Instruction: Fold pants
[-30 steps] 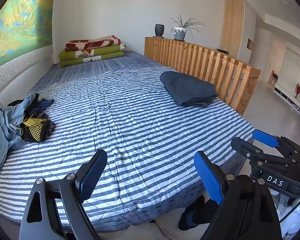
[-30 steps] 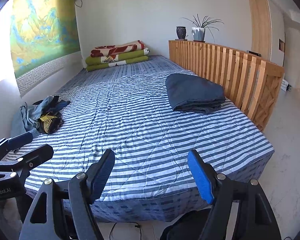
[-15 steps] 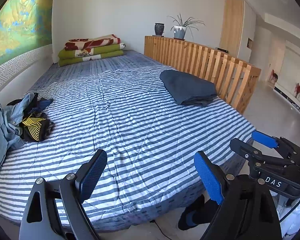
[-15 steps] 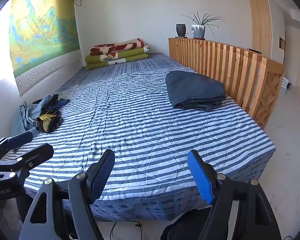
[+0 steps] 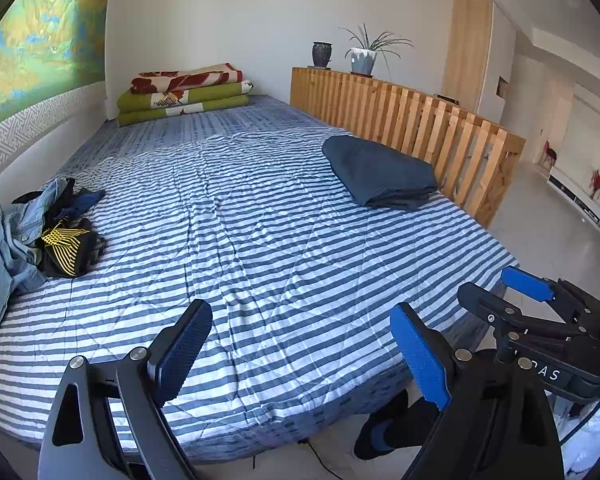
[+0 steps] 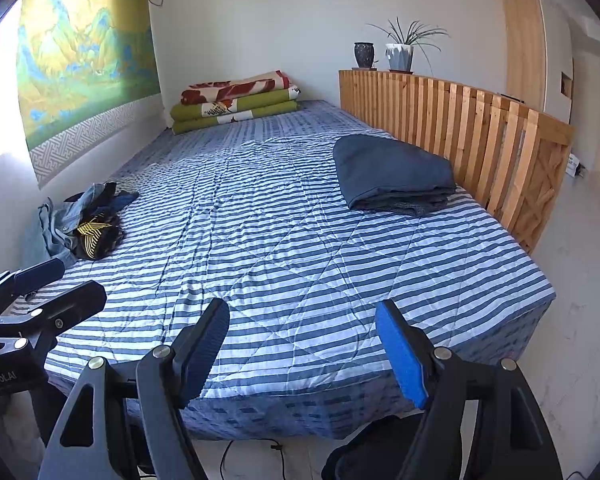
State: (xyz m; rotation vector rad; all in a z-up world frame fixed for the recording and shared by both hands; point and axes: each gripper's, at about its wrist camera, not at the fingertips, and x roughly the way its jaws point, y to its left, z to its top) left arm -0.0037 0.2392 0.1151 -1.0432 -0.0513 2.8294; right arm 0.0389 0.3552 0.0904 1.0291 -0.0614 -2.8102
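bed [image 5: 260, 240] striped cover | slatted wood rail [image 5: 412, 120] right | white walls | landscape hanging [image 6: 80, 52], possibly fabric | pale floor [image 6: 580, 280]

From my left wrist camera: my left gripper [image 5: 300, 354] hangs above the near edge of the bed [image 5: 284, 240], its blue-padded fingers [image 5: 420, 354] spread wide with nothing between them. My right gripper [image 5: 516, 292] shows at lower right, off the bed's corner, jaws parted and empty. A striped blue-and-white quilt covers the bed. At far left lies a crumpled clothes heap [image 5: 40, 232] (denim plus a black garment with yellow lines). A folded dark blue blanket [image 5: 380, 174] rests beside the wooden slatted rail [image 5: 412, 120]. Folded quilts [image 5: 184, 94] are stacked at the head, against the wall. A potted plant [image 5: 364, 56] and a dark vase [image 5: 321, 54] stand on the rail.
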